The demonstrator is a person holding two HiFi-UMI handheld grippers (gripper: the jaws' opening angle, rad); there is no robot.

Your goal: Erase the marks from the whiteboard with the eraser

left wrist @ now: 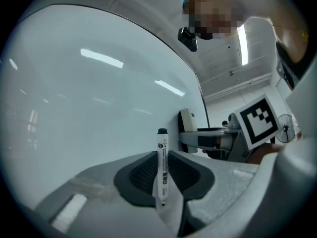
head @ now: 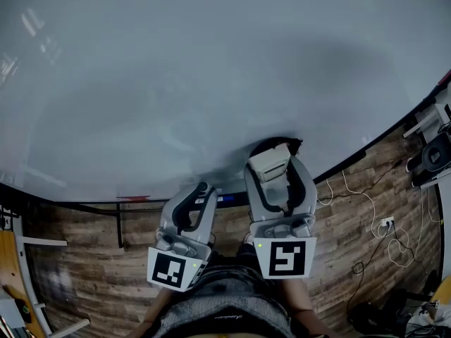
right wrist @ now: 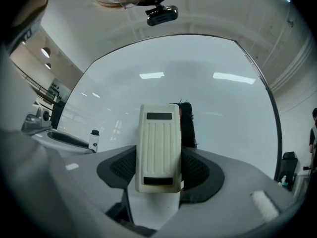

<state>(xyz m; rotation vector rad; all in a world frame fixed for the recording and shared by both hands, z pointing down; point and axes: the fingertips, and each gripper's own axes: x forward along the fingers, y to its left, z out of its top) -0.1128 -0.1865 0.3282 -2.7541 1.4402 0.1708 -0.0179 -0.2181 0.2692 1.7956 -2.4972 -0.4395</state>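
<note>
The whiteboard [head: 211,69] fills the upper head view, and I see no clear marks on it. My right gripper [head: 276,162] is shut on a cream eraser [head: 270,163], whose black felt [right wrist: 187,125] faces the board near its lower edge. In the right gripper view the eraser [right wrist: 158,148] stands upright between the jaws of that gripper [right wrist: 159,165]. My left gripper [head: 202,191] hangs lower and to the left, shut on a white marker [left wrist: 162,167] with a black cap that points up. The whiteboard [left wrist: 89,108] lies close in front of the left gripper [left wrist: 162,175].
A dark ledge [head: 106,206] with a red item [head: 134,198] runs under the board. Below is wooden floor [head: 77,273] with white cables [head: 359,203] and a power socket [head: 386,224]. Black equipment [head: 433,153] stands at the right edge.
</note>
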